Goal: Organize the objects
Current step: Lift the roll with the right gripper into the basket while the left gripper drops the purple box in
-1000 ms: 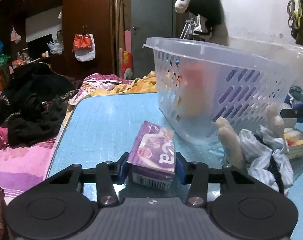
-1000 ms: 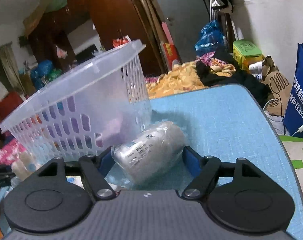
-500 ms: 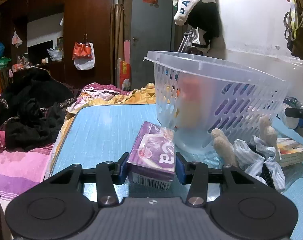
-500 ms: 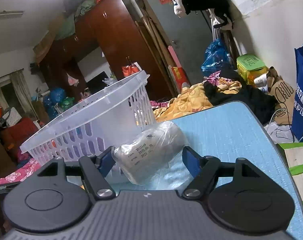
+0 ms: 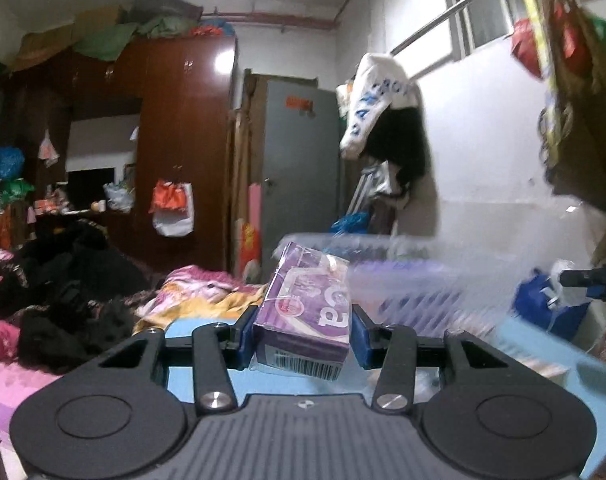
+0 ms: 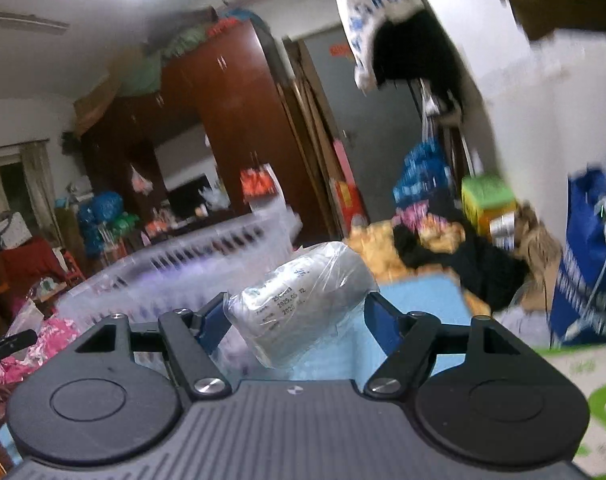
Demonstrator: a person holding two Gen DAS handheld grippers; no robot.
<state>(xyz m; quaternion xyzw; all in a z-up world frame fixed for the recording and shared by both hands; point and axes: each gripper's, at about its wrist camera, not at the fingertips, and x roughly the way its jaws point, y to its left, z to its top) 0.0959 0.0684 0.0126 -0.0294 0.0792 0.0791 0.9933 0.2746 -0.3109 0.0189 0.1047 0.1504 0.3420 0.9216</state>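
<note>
At the center of the left view, the left gripper has its fingers clamped on the 2 long sides of a purple tissue pack, held above the blue tabletop beside the blurred plastic basket. The pack looks light and squashy, so a side grip suits it. The right gripper has its fingers clamped on a plastic-wrapped roll, probably soft and slippery.
</note>
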